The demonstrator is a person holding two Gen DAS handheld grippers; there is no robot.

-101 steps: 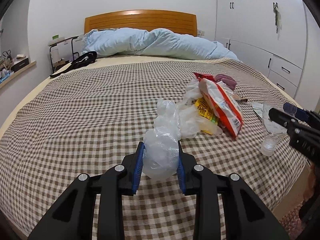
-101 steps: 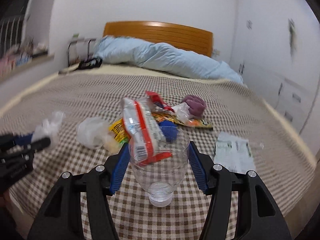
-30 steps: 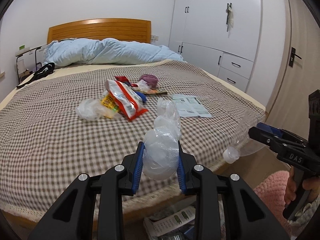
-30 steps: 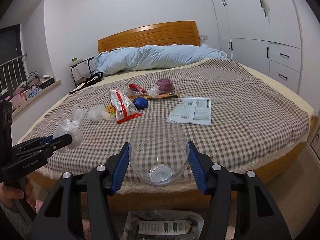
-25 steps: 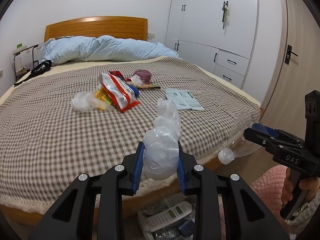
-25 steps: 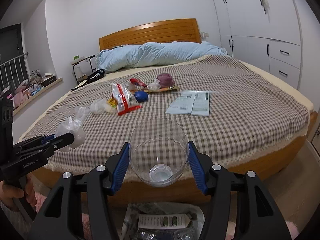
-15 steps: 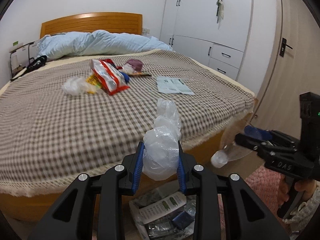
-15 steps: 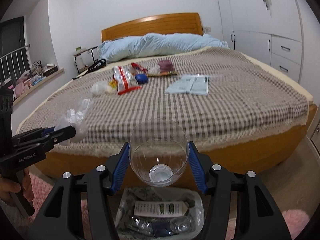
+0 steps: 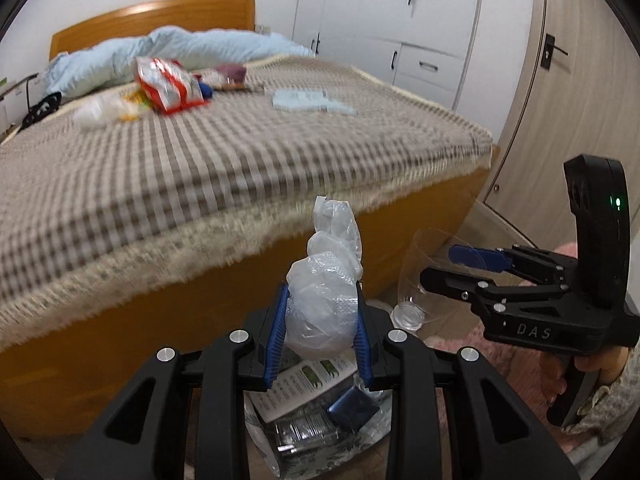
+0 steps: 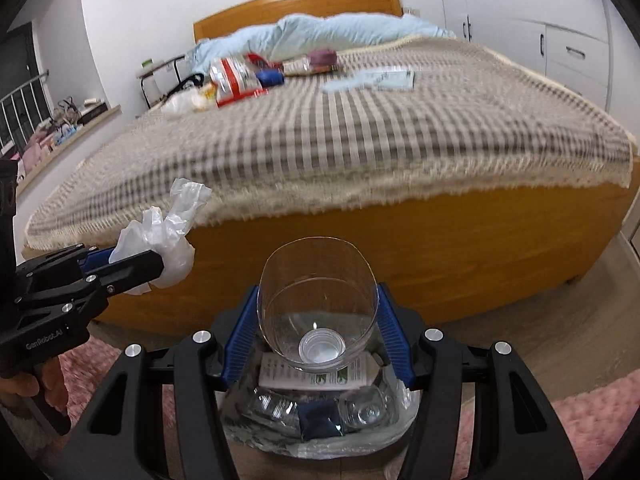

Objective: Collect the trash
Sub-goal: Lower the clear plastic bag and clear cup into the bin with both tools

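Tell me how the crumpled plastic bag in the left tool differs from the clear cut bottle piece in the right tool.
The plastic bag is milky, soft and crumpled; the cut bottle piece is clear, rigid and smoothly rounded. The bag bunches up past its tool; the bottle piece sits as an open cup, neck down. Both are clamped between blue pads above the trash bag.

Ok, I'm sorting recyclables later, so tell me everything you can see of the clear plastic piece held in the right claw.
The clear plastic piece looks like the cut-off top of a bottle: thin, transparent, dome-shaped, with a wide open cut rim and a narrow threaded neck, no cap visible. It appears empty. The right claw clamps its sides between blue pads, cut rim pointing away from the claw. It hangs above the lined trash bin at the foot of the bed, touching nothing else.
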